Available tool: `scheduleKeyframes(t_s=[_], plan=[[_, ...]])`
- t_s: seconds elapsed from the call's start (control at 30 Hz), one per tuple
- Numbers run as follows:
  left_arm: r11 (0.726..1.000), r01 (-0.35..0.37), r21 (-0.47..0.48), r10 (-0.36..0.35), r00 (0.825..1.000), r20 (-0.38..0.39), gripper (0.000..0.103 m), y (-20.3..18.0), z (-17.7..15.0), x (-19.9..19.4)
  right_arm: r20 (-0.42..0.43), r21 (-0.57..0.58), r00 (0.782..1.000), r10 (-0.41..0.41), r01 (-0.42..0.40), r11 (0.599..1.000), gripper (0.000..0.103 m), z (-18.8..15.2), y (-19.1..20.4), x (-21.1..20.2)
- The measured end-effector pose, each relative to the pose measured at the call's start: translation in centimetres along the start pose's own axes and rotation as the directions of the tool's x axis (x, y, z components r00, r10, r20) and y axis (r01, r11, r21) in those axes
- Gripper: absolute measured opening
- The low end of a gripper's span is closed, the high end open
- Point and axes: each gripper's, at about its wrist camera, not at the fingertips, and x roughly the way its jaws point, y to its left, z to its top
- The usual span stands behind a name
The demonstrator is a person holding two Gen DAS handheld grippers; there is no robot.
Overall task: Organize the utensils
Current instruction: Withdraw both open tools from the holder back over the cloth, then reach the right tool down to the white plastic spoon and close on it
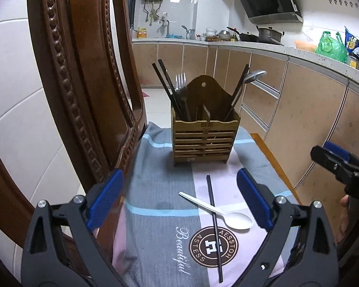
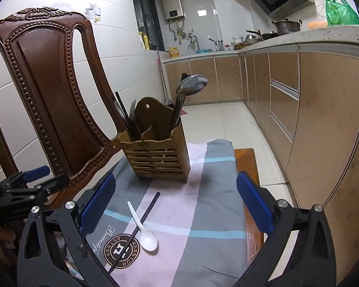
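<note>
While both grippers hovered low over the cloth, this was how things stood:

Left gripper (image 1: pixel 179 199): jaws spread wide, nothing between the blue pads (image 1: pixel 105 197), poised just above the cloth.

Right gripper (image 2: pixel 176 202): jaws also wide apart, empty, blue pads (image 2: pixel 255 203) clear of everything; it showed at the right edge of the left wrist view too, with a bit of the person's hand (image 1: pixel 344 217) behind it.

White plastic spoon (image 1: pixel 223 212): it lay flat on the cloth, bowl toward the right gripper's side, handle angled away to the left.

Black chopstick (image 1: pixel 214 229): a single one lay across the spoon's handle, touching it, running from near the holder back over the round brown logo (image 1: pixel 214 246).

Wooden utensil holder (image 1: pixel 204 141): it stood upright at the far end of the cloth, slatted front facing the cameras, well apart from the spoon.

Holder contents: black chopsticks (image 1: pixel 165 88) and metal forks (image 1: pixel 181 83) leaned in the left compartment; a metal ladle (image 1: pixel 255 75) and a dark stick leaned in the right one.

Cloth (image 1: pixel 155 191): grey, pink and pale-blue striped fabric, spread over a wooden worktop (image 1: pixel 272 157) whose edge peeked out on the right.

Carved wooden chair (image 2: pixel 52 91): its back rose just left of the holder.

Background: kitchen cabinets, a cooking pot (image 1: pixel 270 33) and a green plastic bag (image 1: pixel 331 45) sat on the far counter.
</note>
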Motion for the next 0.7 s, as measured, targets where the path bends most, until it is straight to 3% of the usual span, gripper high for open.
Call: scheduleKeyframes(t_s=[0.13,0.2,0.27,0.33,0.43,0.5,0.7], plan=[[1.000,-0.009,0.000,0.009,1.000,0.006,0.094,0.2,0.1,0.0,-0.073,0.037,0.997,0.015,-0.012,0.999,0.097,-1.0,-0.3,0.8],[1.000,-0.007,-0.008,0.007,1.000,0.007,0.094,0.4,0.2,-0.1,-0.163,0.088,0.986,0.047,-0.033,0.996,0.088,-2.2,-0.5,2.0],[1.000,-0.006,-0.015,0.006,1.000,0.012,0.094,0.6,0.4,-0.1,-0.275,0.148,0.957,0.089,-0.049,0.988,0.080,-4.1,-0.5,3.8],[1.000,-0.004,-0.022,0.005,1.000,0.016,0.094,0.7,0.5,-0.2,-0.337,0.173,0.936,0.101,-0.043,0.984,0.066,-5.5,-0.3,5.0],[1.000,-0.001,-0.018,0.001,1.000,0.023,0.094,0.7,0.6,-0.3,-0.401,0.213,0.908,0.118,-0.032,0.977,0.057,-7.5,-0.1,6.7],[1.000,-0.004,-0.011,0.004,1.000,0.027,0.094,0.7,0.7,-0.4,-0.420,0.234,0.897,0.135,-0.037,0.972,0.051,-8.3,0.3,7.2],[1.000,-0.004,-0.026,0.005,1.000,0.029,0.094,1.4,0.9,-0.5,-0.410,0.236,0.902,0.134,-0.037,0.971,0.051,-8.7,1.4,7.5]])
